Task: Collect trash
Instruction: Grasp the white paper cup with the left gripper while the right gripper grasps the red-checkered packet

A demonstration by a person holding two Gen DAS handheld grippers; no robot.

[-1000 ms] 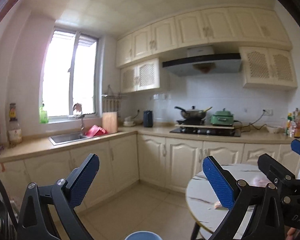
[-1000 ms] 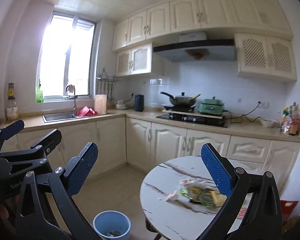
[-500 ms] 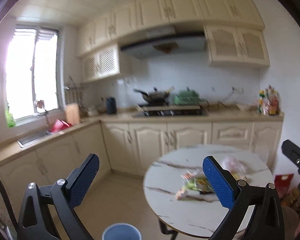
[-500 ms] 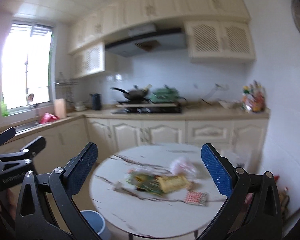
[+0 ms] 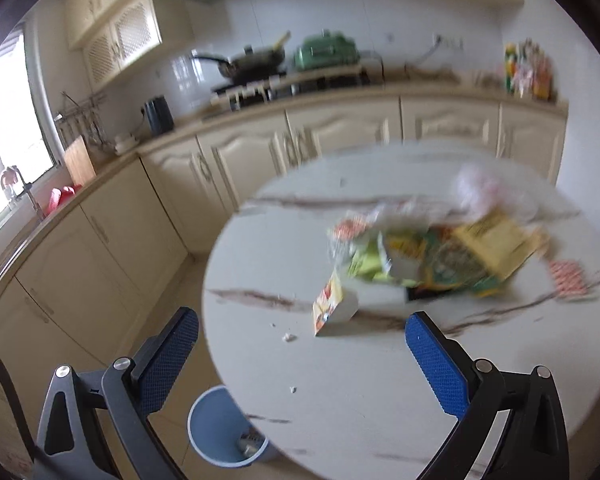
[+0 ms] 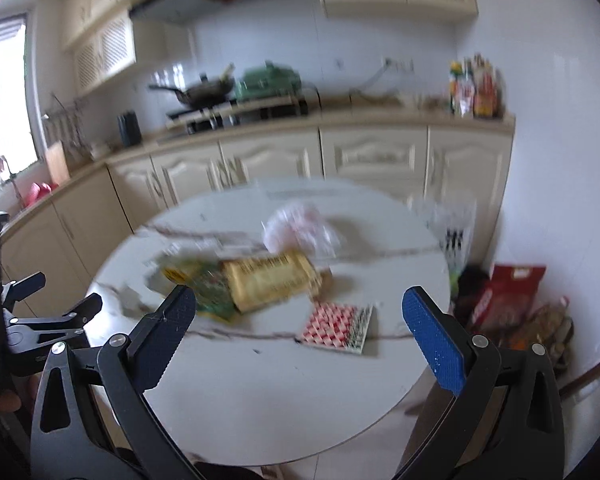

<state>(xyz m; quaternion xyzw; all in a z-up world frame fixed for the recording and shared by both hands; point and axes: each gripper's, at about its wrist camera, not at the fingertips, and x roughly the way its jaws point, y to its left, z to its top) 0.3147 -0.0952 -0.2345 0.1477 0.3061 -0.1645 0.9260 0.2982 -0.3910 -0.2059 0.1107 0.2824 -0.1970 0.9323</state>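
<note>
The round white marble-veined table (image 5: 380, 380) carries the trash: a heap of crumpled green and yellow snack wrappers (image 5: 432, 256) near its middle, probably dumped for collecting. A light-blue plastic bin (image 5: 224, 428) waits below its edge. Left gripper (image 5: 300, 354) and right gripper (image 6: 300, 336) hover over the table, spread wide and empty, seemingly ready to pick.

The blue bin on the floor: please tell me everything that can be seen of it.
The blue bin is a small round bucket, plastic by its look, light blue with a paler rim. It stands upright and open on the tiled floor, beside the round marble-look table, whose edge hides part of its rim. Inside, at the bottom, lies some small greyish thing, too blurred to name. Neither gripper touches it. It shows only in the left wrist view.
</note>
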